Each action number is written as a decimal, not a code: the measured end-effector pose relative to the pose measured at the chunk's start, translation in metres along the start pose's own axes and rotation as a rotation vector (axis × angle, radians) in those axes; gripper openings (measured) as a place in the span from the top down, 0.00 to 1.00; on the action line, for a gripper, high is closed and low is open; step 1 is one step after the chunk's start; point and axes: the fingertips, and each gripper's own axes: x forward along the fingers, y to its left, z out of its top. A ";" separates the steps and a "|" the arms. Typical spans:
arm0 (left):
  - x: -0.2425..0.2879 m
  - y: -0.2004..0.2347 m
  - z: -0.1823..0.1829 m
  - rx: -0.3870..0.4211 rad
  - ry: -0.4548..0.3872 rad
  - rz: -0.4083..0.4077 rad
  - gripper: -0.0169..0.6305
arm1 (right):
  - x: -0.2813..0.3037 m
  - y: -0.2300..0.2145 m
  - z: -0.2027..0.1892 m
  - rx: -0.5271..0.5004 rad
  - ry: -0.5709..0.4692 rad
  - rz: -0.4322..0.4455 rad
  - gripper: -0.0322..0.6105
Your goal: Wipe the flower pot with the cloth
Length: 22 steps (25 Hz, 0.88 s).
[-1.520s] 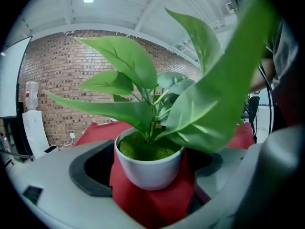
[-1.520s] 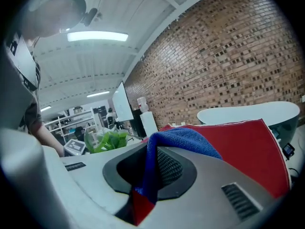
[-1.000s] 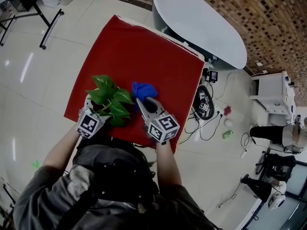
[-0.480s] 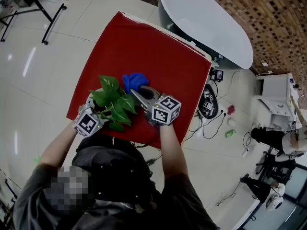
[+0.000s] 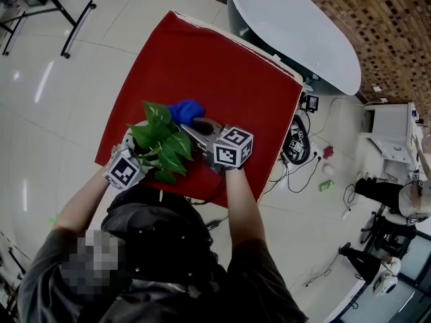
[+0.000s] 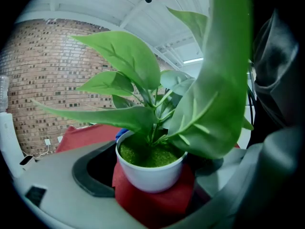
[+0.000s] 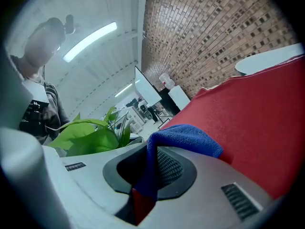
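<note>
A: Where is the flower pot [image 6: 148, 176]?

B: It stands upright on the red-covered bench [image 5: 222, 73], and the near edge of the bench lies just on the person's side of it. The pot is small and white, with green filling [image 6: 143, 155] up to the rim. Broad leaves [image 5: 160, 141] spread above it and hide it from the head view.

A: And the left gripper [image 6: 152, 170]?

B: Its jaws stand one on each side of the pot and press against its wall, so they grasp the pot low down. A strip of the red cover shows between them in front of the pot.

A: What about the right gripper [image 7: 151, 173]?

B: It lies just to the right of the pot and points past it toward the pot's far side. Its jaws are clenched on a fold of the blue cloth [image 7: 183, 138]. The rest of the cloth bunches up over the jaw tips.

A: So where is the cloth, measured from the pot?

B: It is just behind the pot on the far right side, under the tip of the tallest leaf in the head view. The left gripper view shows a sliver of blue right at the far rim of the pot. I cannot tell whether the cloth touches the wall there.

A: Do the two grippers meet?

B: No. They lie on either side of the pot, with the leaves between them.
</note>
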 end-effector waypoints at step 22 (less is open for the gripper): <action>-0.003 -0.001 0.001 -0.035 -0.014 0.052 0.23 | -0.032 0.044 -0.046 0.099 -0.104 -0.099 0.87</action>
